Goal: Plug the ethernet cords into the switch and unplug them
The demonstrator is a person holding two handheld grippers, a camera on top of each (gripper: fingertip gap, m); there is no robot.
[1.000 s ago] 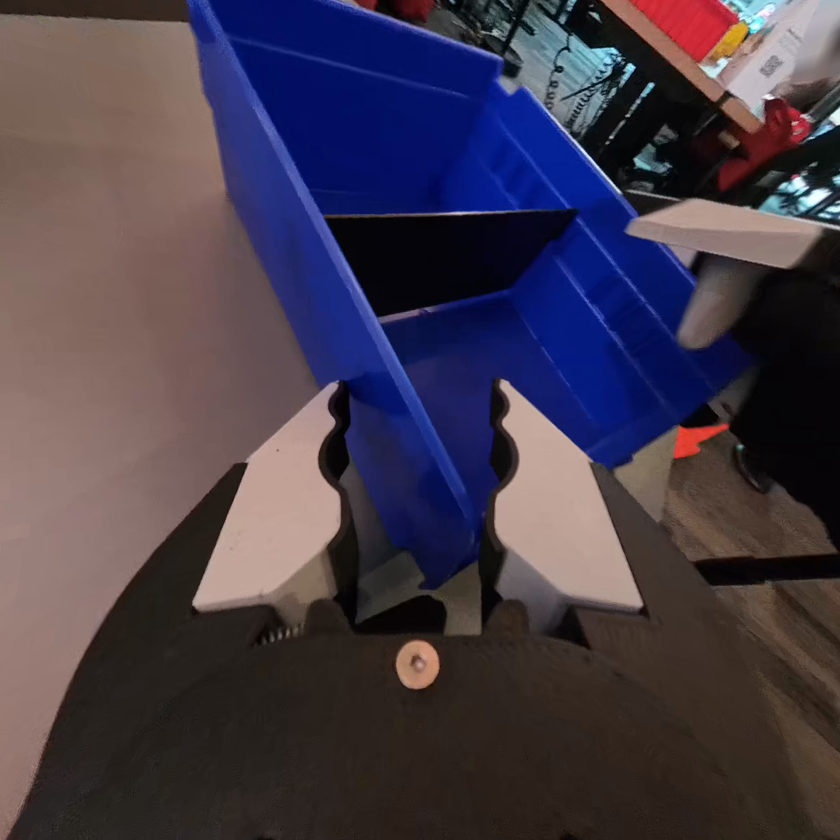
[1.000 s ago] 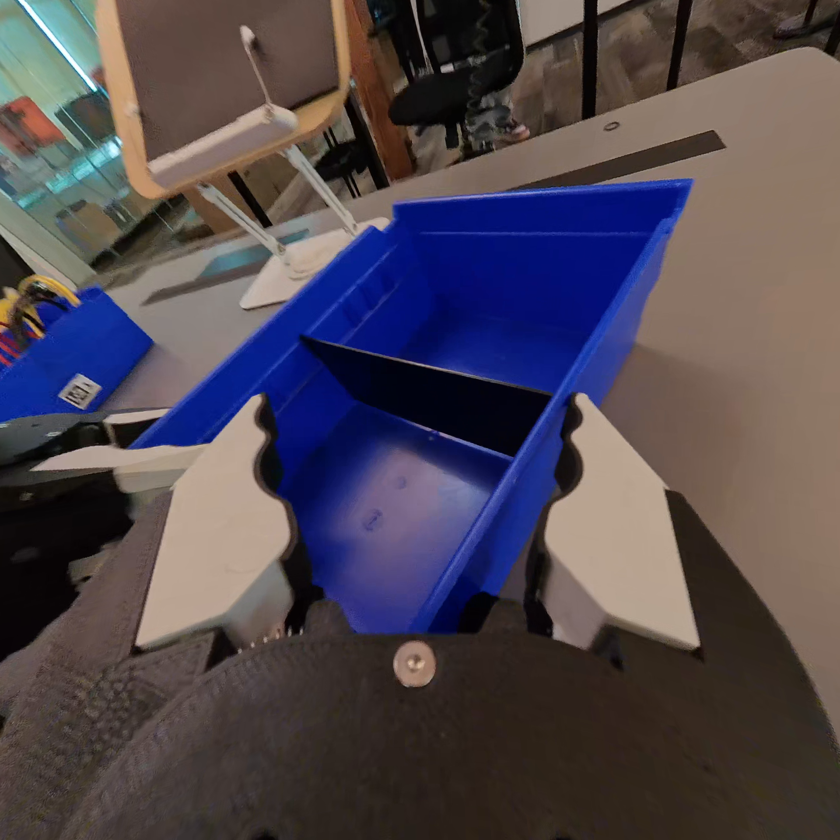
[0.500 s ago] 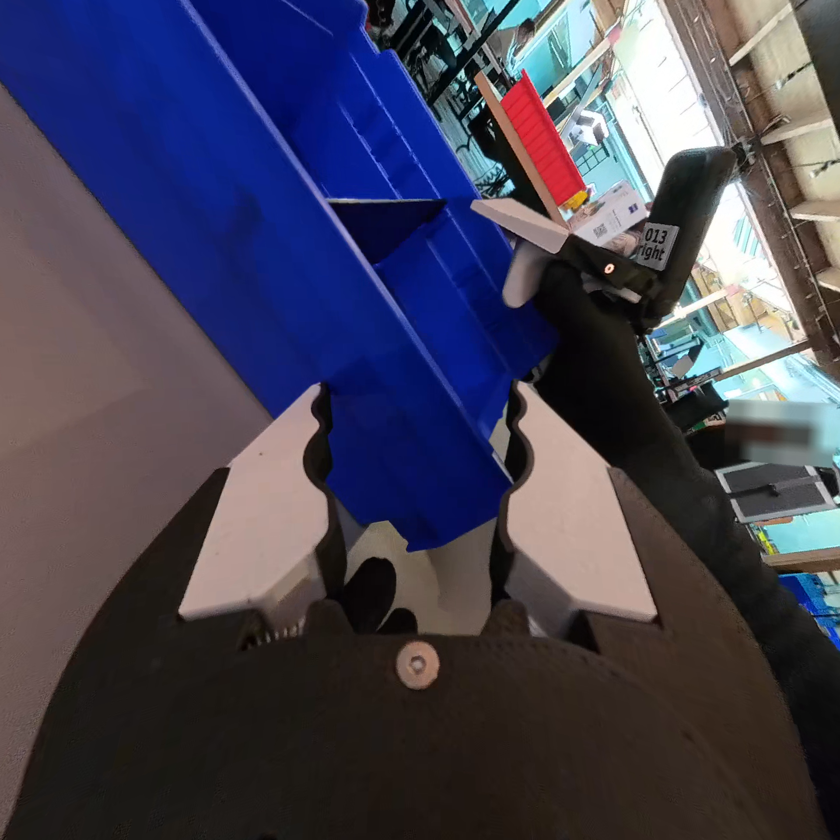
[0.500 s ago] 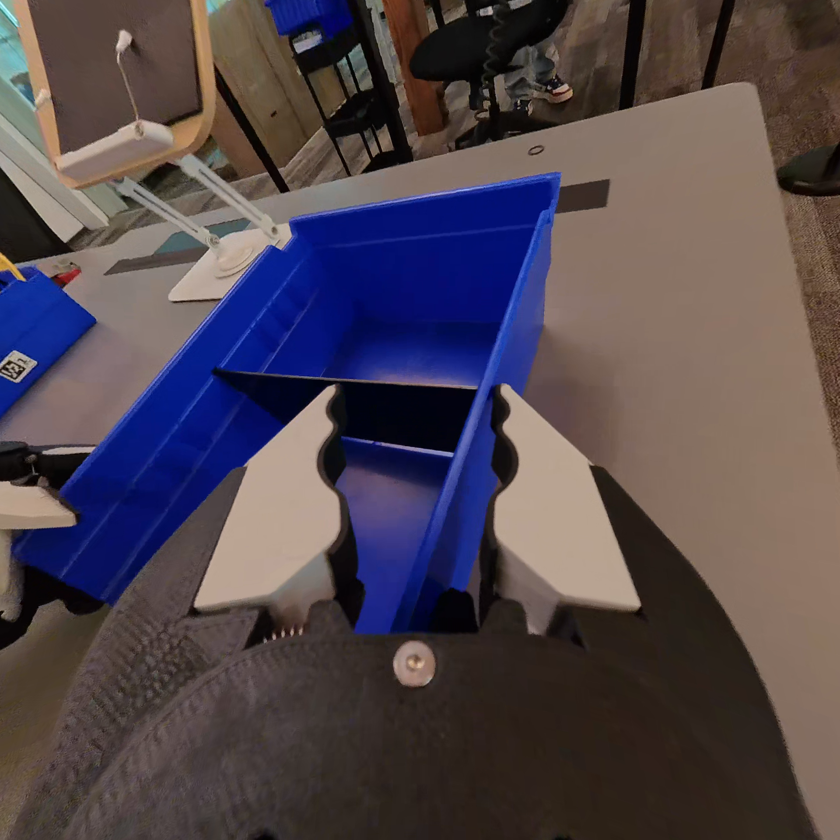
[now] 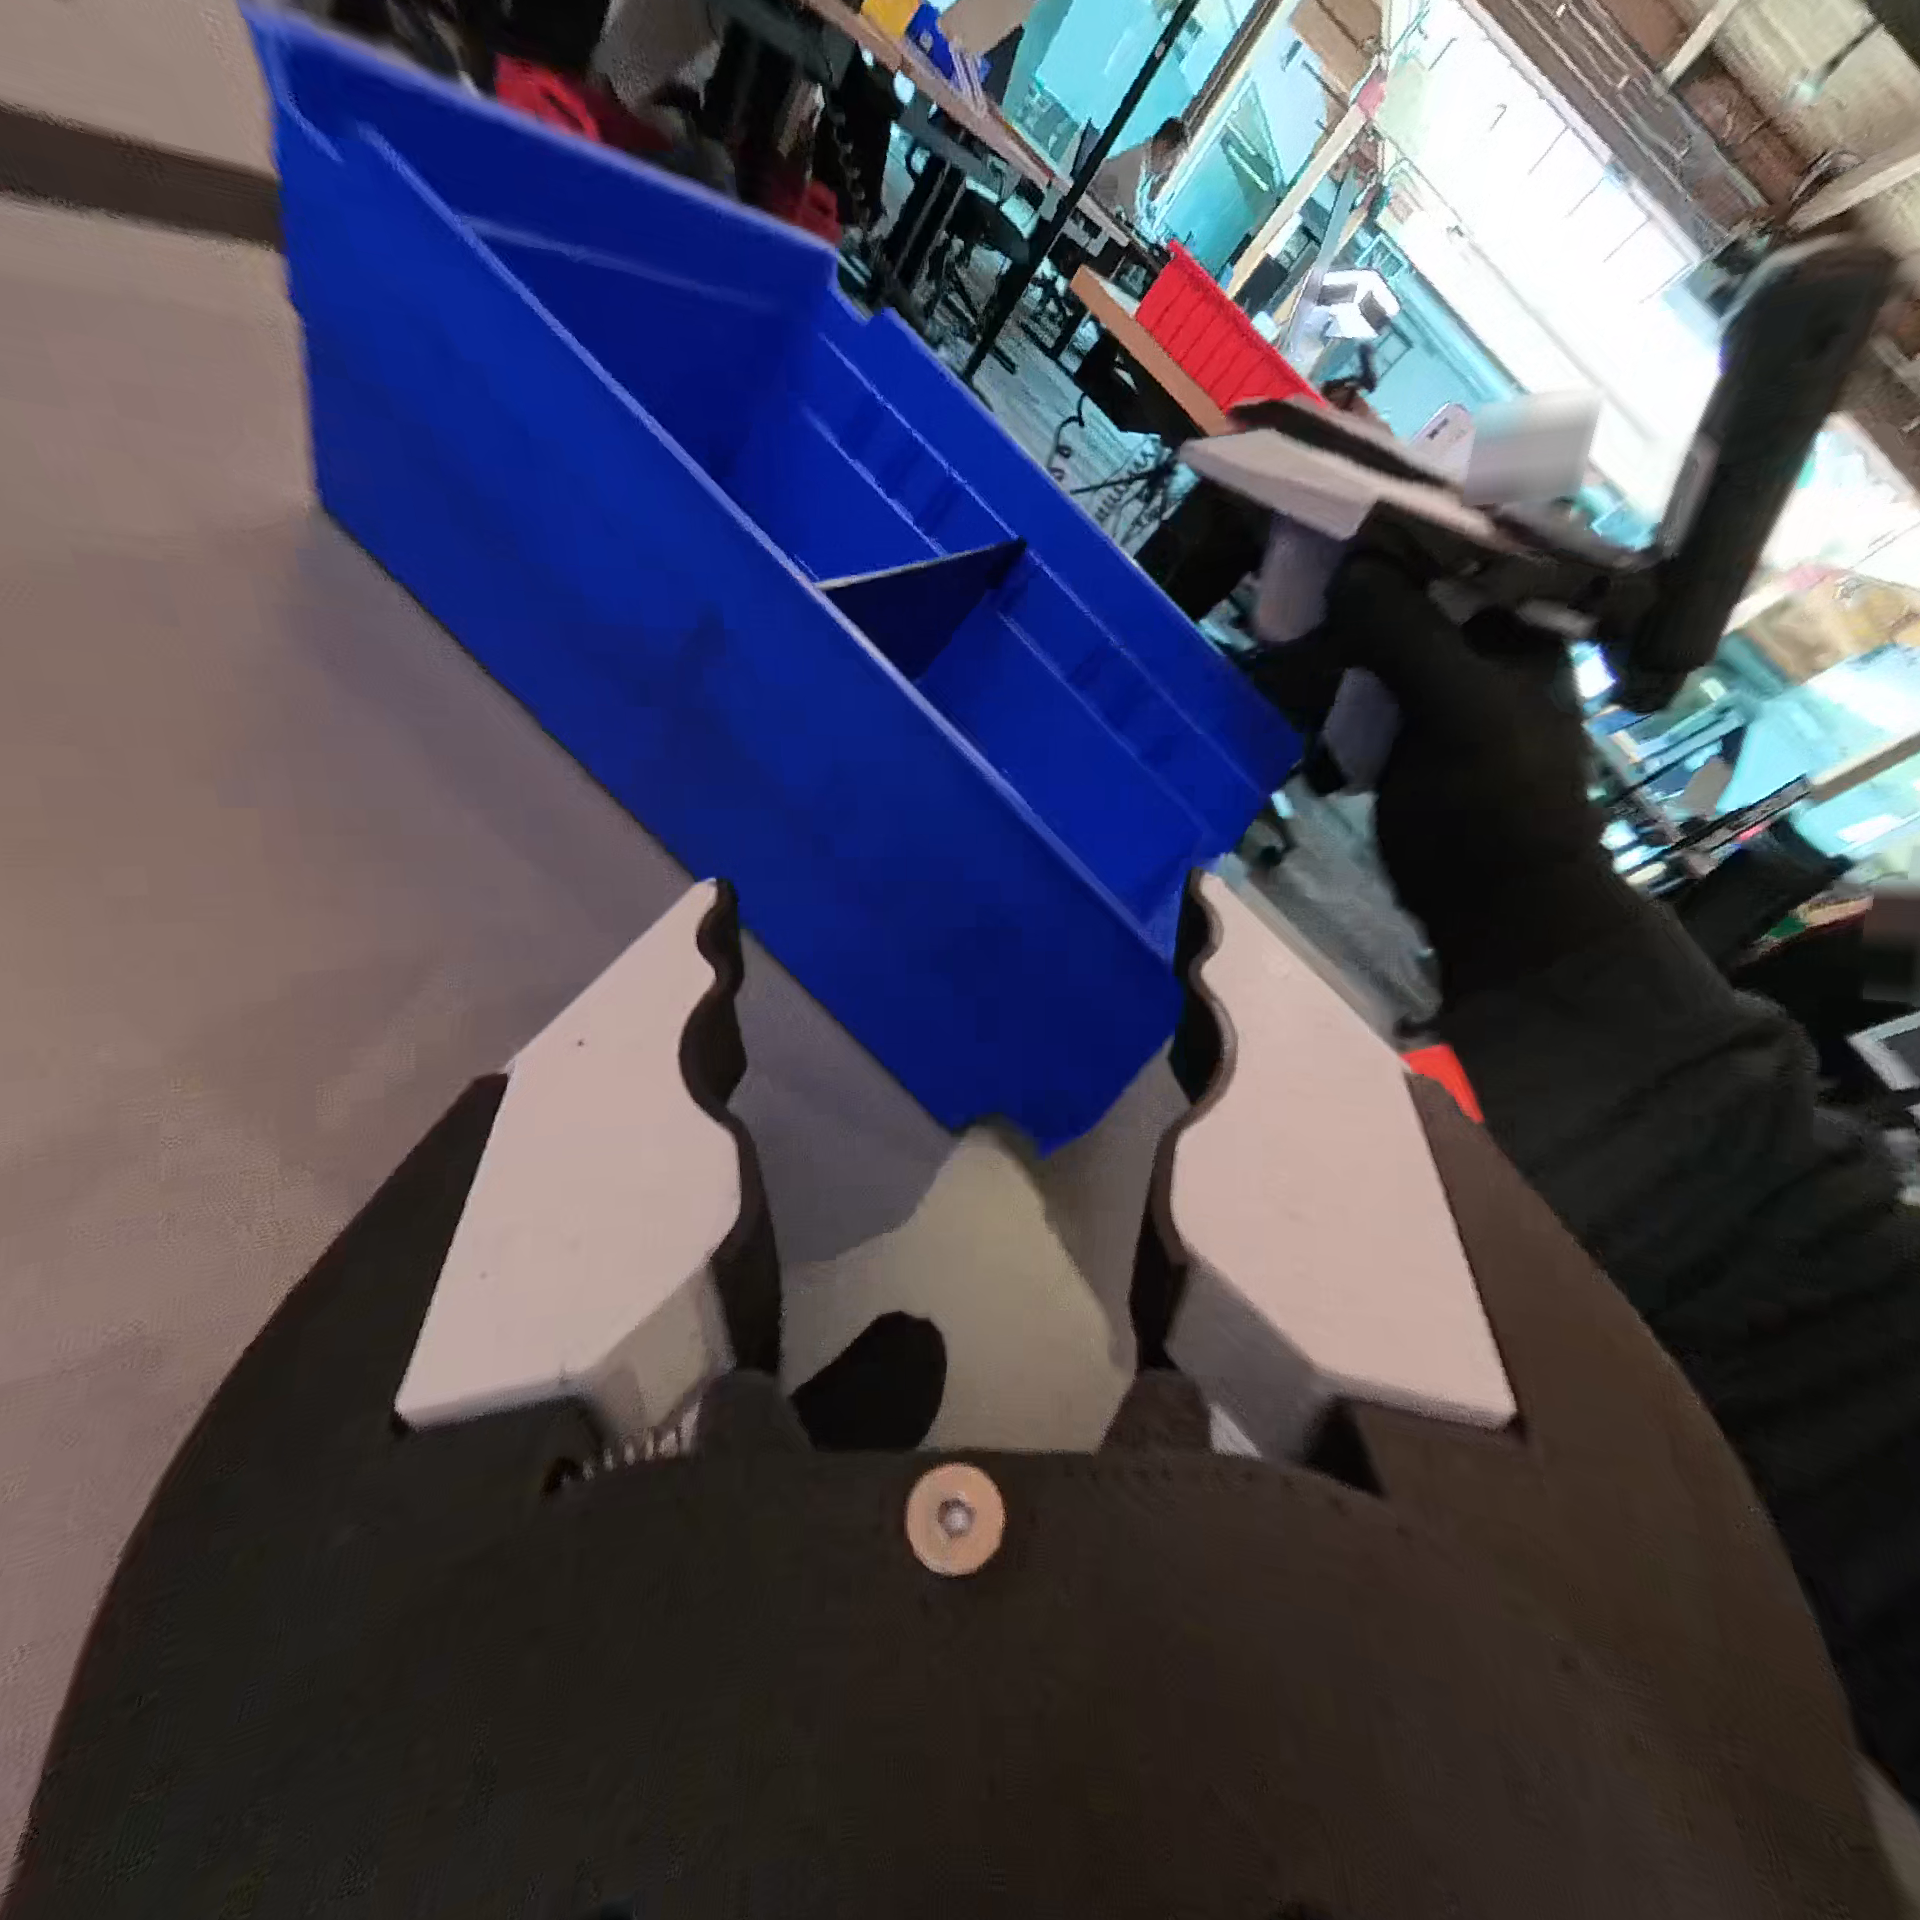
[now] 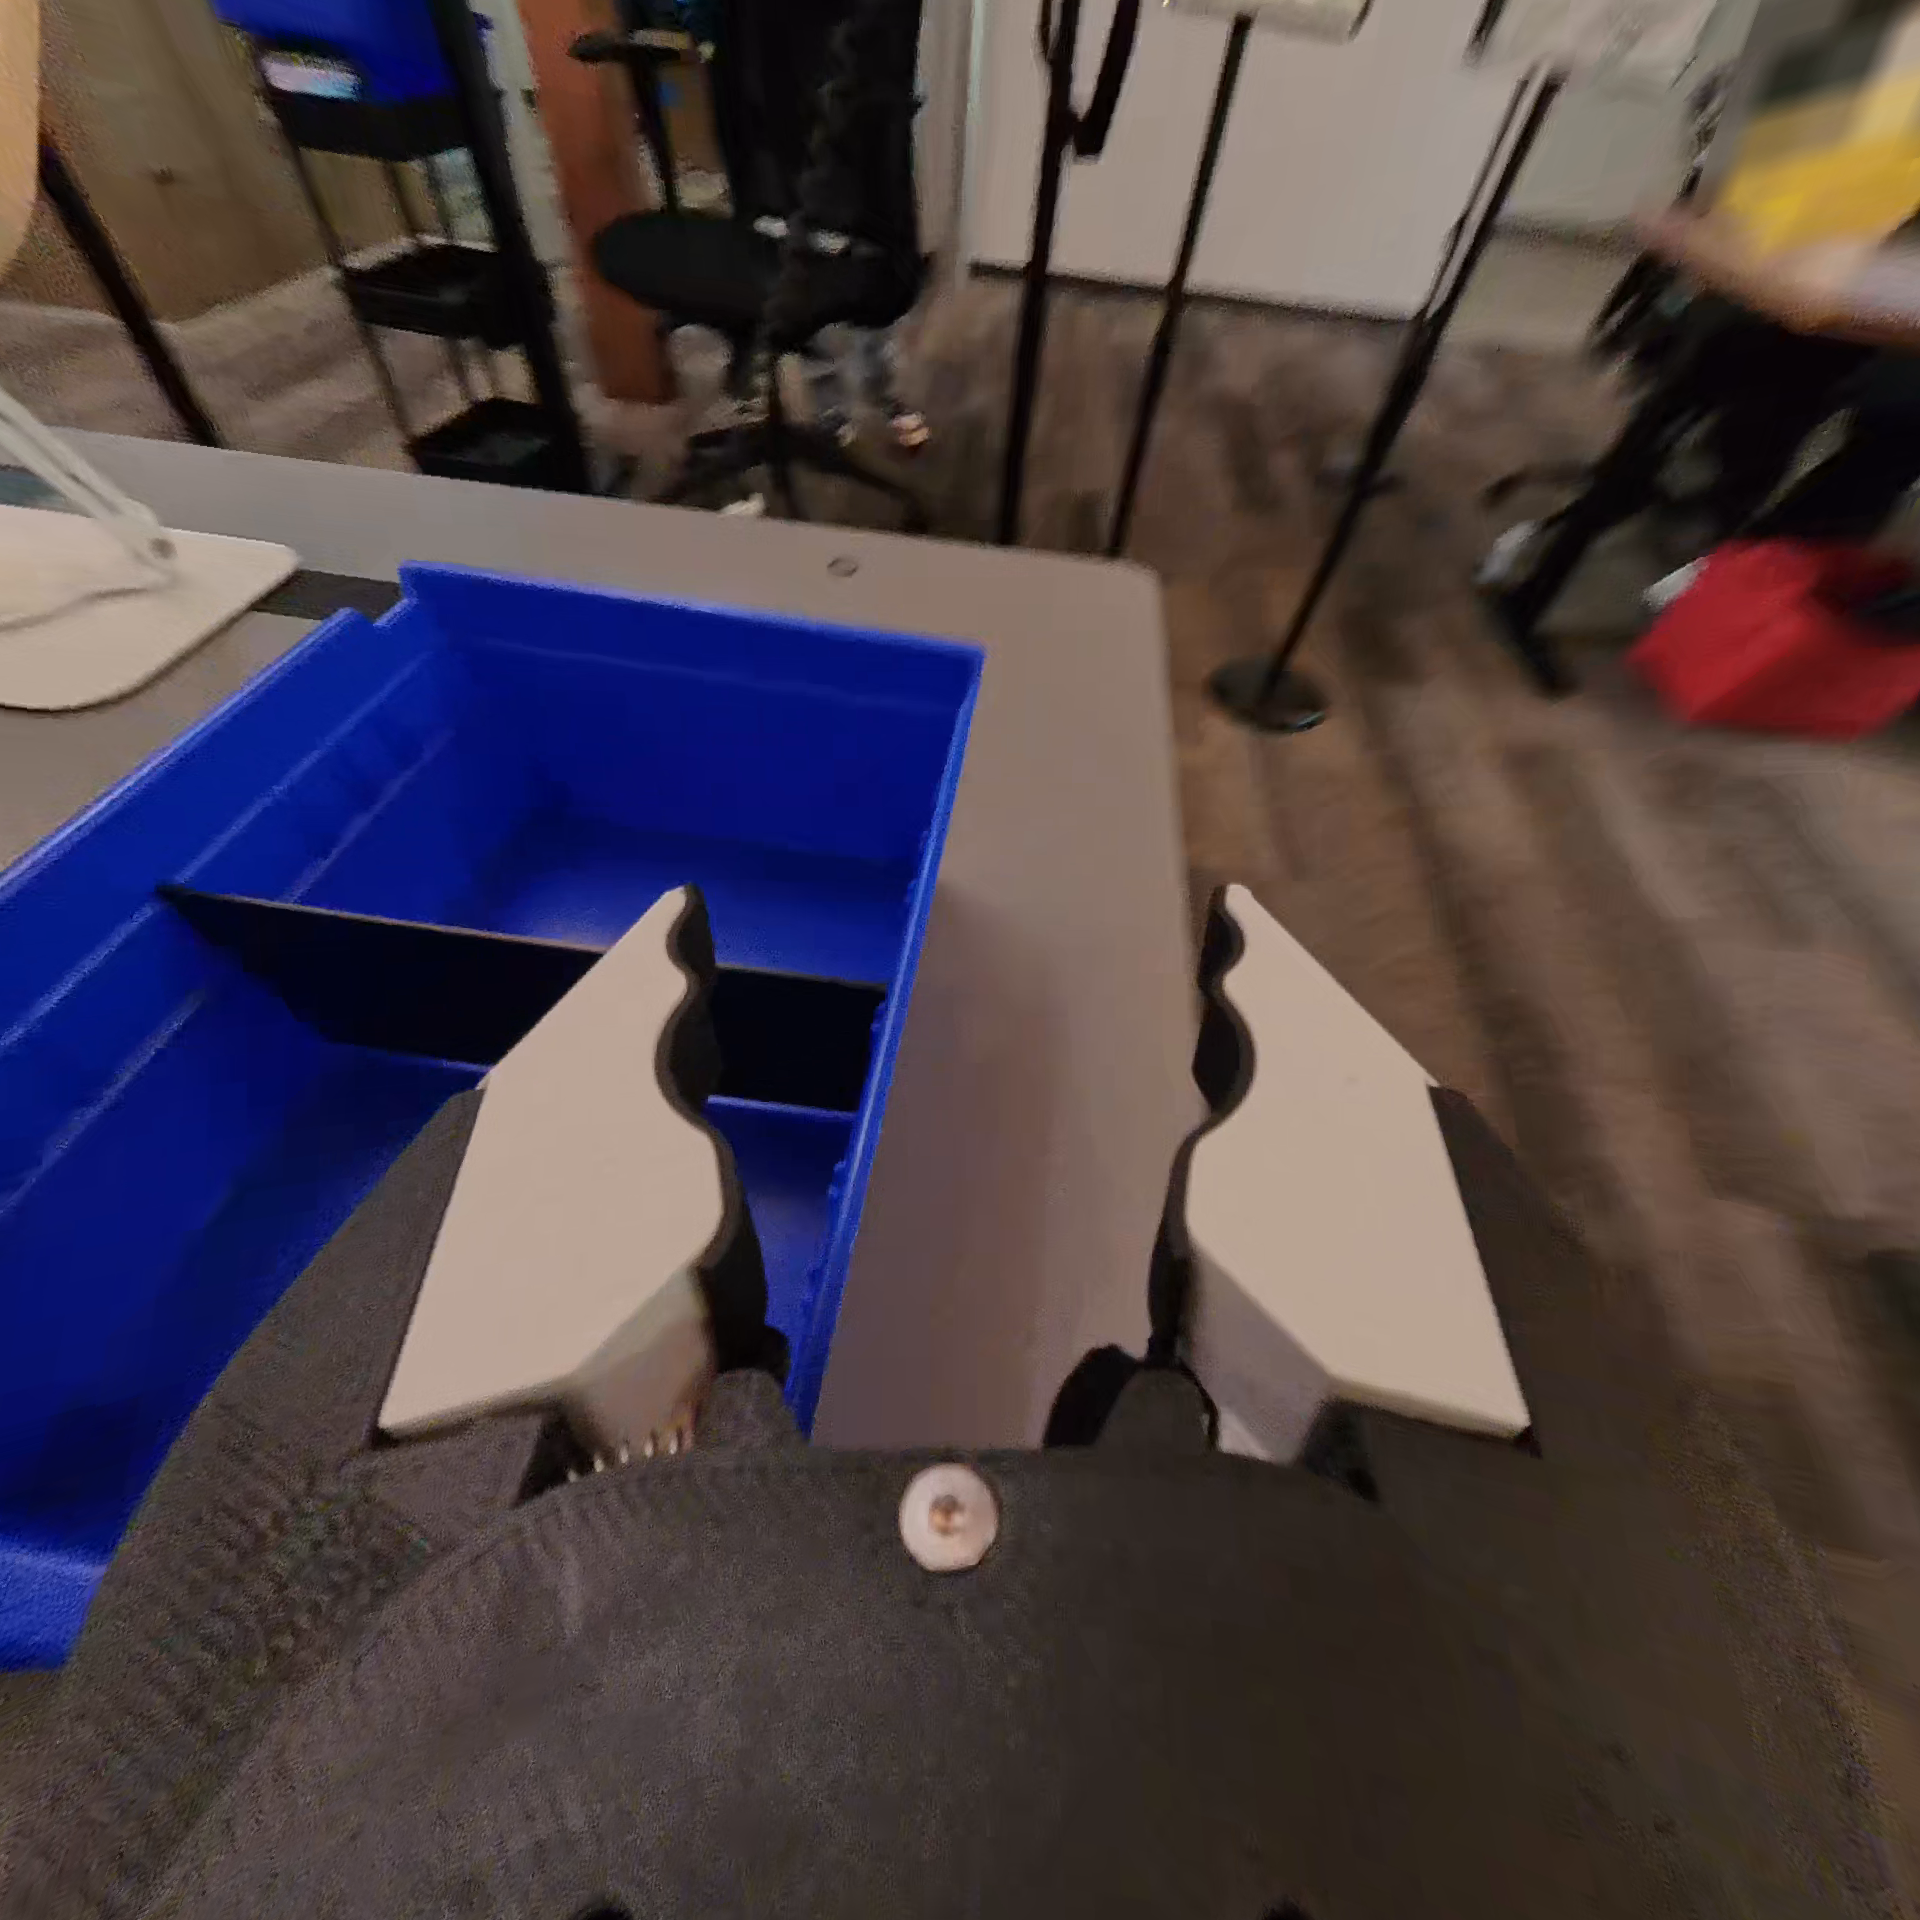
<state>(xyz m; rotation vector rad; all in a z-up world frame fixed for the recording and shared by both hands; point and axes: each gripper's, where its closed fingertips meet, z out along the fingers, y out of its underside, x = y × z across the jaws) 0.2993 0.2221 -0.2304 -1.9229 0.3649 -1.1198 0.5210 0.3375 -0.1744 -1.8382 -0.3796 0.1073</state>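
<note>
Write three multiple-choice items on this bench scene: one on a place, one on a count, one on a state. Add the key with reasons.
1. Where does the blue bin rest?
A. on the grey table
B. on the floor
C. on a chair

2. How many compartments does the black divider make in the bin?
A. one
B. two
C. four

3. What is the state of the left hand-held gripper?
A. shut on a cord
B. shut on the bin wall
C. open, holding nothing

Key: 1 A, the bin's base sits on the tabletop. 2 B, one divider splits the bin. 3 C, the fingers stand apart and only the bin's corner lies between them, unclamped.
</note>
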